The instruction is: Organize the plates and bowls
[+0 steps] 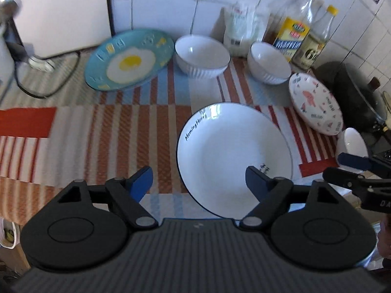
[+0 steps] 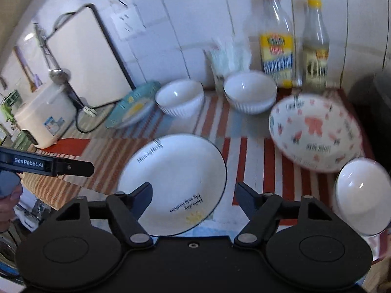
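A white plate with a dark rim and lettering (image 1: 234, 156) (image 2: 171, 183) lies on the striped mat, nearest both hands. My left gripper (image 1: 198, 173) hovers open over its left edge without touching it. My right gripper (image 2: 193, 188) is open over its right part, pads clear of it. Farther back are a blue fried-egg plate (image 1: 129, 59) (image 2: 133, 108) and two white ribbed bowls (image 1: 202, 56) (image 1: 268, 62). A pink-patterned plate (image 1: 315, 102) (image 2: 315, 131) and a small white bowl (image 1: 352, 144) (image 2: 361, 195) sit at the right.
Oil bottles (image 1: 293, 31) and a bag (image 1: 239, 26) stand against the tiled wall. A dark pan with a glass lid (image 1: 354, 95) is at the far right. A rice cooker (image 2: 44, 117), a cable and a white board (image 2: 85, 58) are at the left.
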The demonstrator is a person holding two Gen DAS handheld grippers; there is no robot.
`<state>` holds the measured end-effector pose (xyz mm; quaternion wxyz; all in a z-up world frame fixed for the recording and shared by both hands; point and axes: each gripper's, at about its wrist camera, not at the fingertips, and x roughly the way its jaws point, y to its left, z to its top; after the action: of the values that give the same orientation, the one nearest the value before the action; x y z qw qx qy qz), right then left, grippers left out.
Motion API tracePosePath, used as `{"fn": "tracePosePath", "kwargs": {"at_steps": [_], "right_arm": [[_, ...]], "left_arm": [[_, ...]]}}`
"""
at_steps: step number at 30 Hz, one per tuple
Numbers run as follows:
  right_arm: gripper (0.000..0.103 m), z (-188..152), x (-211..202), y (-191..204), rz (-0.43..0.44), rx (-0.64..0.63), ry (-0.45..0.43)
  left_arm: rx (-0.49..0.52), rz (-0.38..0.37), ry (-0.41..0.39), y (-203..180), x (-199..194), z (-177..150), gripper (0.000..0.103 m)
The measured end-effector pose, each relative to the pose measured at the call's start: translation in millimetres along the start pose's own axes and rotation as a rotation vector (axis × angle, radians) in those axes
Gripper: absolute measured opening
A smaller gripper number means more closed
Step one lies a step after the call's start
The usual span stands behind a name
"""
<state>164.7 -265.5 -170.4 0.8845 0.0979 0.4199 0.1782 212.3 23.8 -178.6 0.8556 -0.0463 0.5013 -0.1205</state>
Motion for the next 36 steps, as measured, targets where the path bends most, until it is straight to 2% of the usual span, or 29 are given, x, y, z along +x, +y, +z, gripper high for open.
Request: {"fn": "tracePosePath", "kwargs": {"at_steps": [7, 11, 13, 14, 16, 19, 22, 28, 31, 34, 36], "right_arm": [[0.066, -8.3, 45.9, -24.2, 0.023, 0.101, 0.099], [0.059, -12.7, 67.1, -32.7, 0.05, 0.145, 0.126], [0.046, -13.2, 75.1, -35.4, 0.057, 0.166, 0.143], [0.045, -12.0, 77.2, -36.7, 0.064, 0.187, 0.146], [0.045, -8.3, 78.7, -40.4, 0.072, 0.227, 0.131], [0.04, -3.3, 86.0, -44.3, 0.03, 0.231, 0.133], [0.032, -1.8, 93.8, -49.5, 0.033, 0.236, 0.142], [0.014, -4.3, 110.9, -58.2, 0.066, 0.299, 0.184], [0.013, -7.5, 114.0, -63.7, 0.075, 0.348, 0.195], [0.013, -6.6, 112.6, -57.8, 0.068, 0.309, 0.199], [0.014, -4.3, 106.5, -56.5, 0.097, 0.28, 0.179]], "left_arm": [[-0.022, -0.01, 0.086, 10.0, 50.5, -1.3, 0.07], [-0.027, 0.003, 0.145, 12.1, 76.0, -6.1, 0.052], [-0.057, 0.007, 0.152, 13.8, 80.2, -7.2, 0.042], [-0.071, 0.011, 0.154, 14.8, 81.4, -6.5, 0.037], [-0.077, 0.022, 0.165, 15.9, 84.6, -4.5, 0.033], [-0.087, 0.029, 0.177, 18.8, 91.1, -1.8, 0.024], [-0.114, 0.003, 0.182, 21.9, 98.1, -0.7, 0.019], [-0.161, -0.017, 0.145, 26.6, 99.4, -5.8, 0.019], [-0.108, 0.007, 0.119, 20.7, 95.1, -13.4, 0.019], [-0.092, 0.027, 0.086, 16.3, 92.1, -14.0, 0.02], [-0.087, 0.026, 0.054, 17.8, 86.7, -11.4, 0.019]]}}
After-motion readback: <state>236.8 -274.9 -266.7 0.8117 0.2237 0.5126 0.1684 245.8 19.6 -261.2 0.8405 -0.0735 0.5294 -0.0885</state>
